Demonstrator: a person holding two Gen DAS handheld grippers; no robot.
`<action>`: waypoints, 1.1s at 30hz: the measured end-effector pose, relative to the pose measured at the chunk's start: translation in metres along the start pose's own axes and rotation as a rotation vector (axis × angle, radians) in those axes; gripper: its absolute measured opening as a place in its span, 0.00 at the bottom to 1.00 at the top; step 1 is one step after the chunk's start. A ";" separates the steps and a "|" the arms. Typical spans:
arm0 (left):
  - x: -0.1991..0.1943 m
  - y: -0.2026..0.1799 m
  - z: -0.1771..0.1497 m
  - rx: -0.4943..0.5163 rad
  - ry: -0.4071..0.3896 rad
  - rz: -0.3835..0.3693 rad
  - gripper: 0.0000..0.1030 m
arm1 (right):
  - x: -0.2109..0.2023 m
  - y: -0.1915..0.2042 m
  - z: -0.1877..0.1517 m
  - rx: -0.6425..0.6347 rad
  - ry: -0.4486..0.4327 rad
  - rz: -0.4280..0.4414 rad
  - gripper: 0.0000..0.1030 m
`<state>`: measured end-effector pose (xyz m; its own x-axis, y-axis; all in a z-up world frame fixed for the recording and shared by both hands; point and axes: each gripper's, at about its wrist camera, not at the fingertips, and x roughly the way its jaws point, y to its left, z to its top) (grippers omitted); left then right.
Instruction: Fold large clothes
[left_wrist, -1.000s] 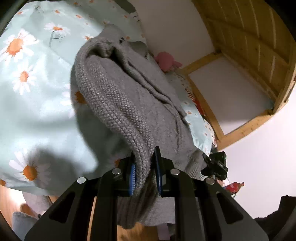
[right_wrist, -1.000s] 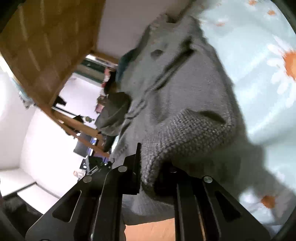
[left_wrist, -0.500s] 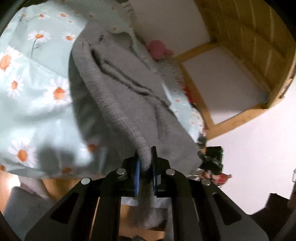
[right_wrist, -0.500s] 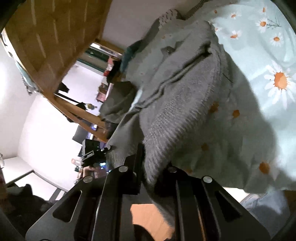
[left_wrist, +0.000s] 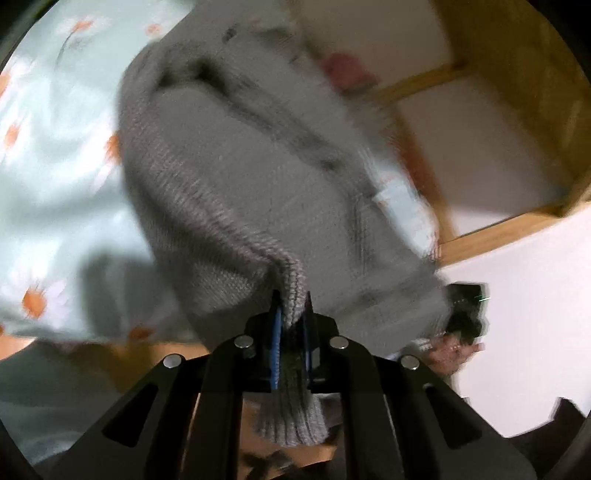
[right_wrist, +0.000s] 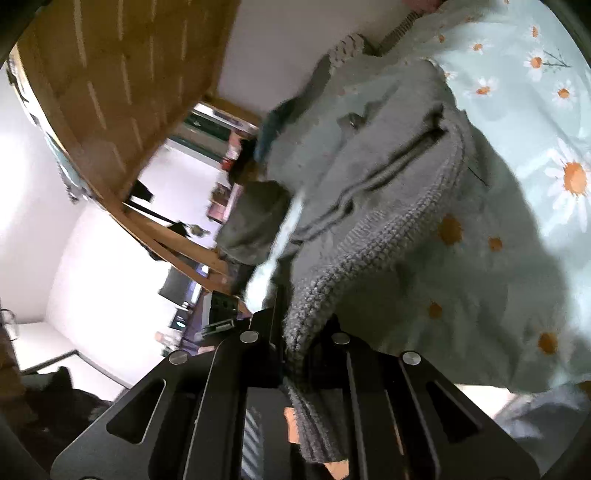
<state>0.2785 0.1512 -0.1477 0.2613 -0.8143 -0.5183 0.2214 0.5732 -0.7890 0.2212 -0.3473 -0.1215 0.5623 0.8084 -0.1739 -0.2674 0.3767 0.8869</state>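
A grey knitted sweater (left_wrist: 236, 177) is stretched over a bed with a pale blue daisy-print cover (left_wrist: 55, 140). My left gripper (left_wrist: 291, 310) is shut on the sweater's ribbed edge, which hangs down between the fingers. My right gripper (right_wrist: 301, 325) is shut on another knitted edge of the same sweater (right_wrist: 388, 177), held off the bed's side. The sweater runs from both grippers up across the daisy cover (right_wrist: 517, 184). The left wrist view is blurred by motion.
A wooden bunk frame (left_wrist: 498, 92) and white wall stand behind the bed. A pink soft toy (left_wrist: 343, 70) lies at the bed's far end. The other gripper (left_wrist: 465, 310) shows at the right. A dark grey garment (right_wrist: 255, 218) and room clutter show in the right wrist view.
Both grippers have pulled back from the bed with the sweater's edges, drawing it out longer over the cover. The left wrist view has swung and blurred.
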 end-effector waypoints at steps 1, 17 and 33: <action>-0.011 -0.006 0.008 0.001 -0.032 -0.045 0.07 | -0.002 0.000 0.004 0.002 -0.017 0.015 0.09; -0.071 -0.008 0.124 -0.026 -0.268 -0.183 0.07 | 0.013 -0.005 0.124 0.035 -0.199 0.118 0.08; -0.032 -0.009 0.304 0.085 -0.313 -0.042 0.07 | 0.090 -0.061 0.307 0.058 -0.298 0.031 0.08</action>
<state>0.5538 0.1998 -0.0230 0.5233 -0.7775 -0.3489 0.3120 0.5558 -0.7706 0.5281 -0.4359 -0.0596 0.7617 0.6476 -0.0206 -0.2475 0.3202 0.9144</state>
